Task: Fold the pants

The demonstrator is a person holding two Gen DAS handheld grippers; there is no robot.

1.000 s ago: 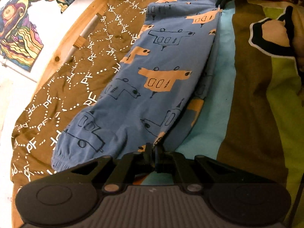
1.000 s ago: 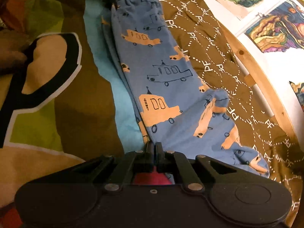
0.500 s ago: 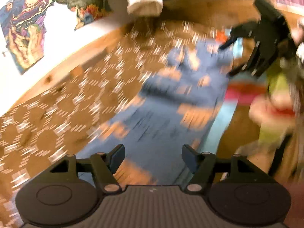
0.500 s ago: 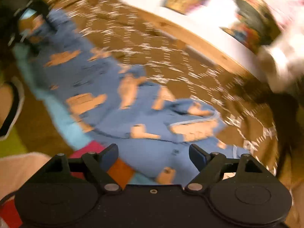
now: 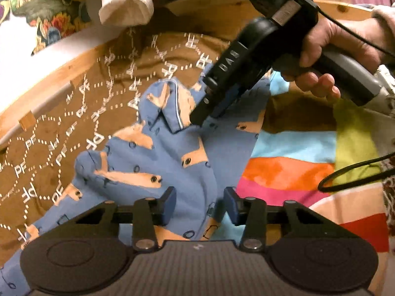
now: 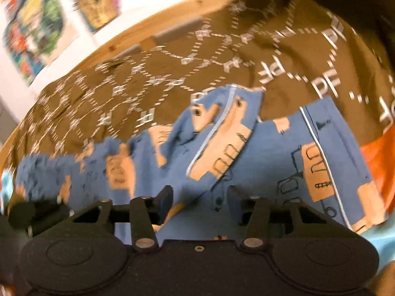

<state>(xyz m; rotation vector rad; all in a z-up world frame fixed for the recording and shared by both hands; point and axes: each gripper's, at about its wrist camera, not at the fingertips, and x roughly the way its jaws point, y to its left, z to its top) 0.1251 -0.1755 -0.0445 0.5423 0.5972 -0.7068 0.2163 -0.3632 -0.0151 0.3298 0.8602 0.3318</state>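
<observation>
My left gripper (image 5: 199,206) has its jaws apart and closing, over the blue pants (image 5: 158,162) but not pinching them. My right gripper (image 6: 199,203) is likewise apart and closing, gripping nothing. The pants lie crumpled on the bed, across the brown bedsheet (image 5: 74,113) and the striped blanket (image 5: 291,172).

I read "PF" repeated in white across the brown blanket (image 5: 81,113); no other lettering is legible to me.
</observation>
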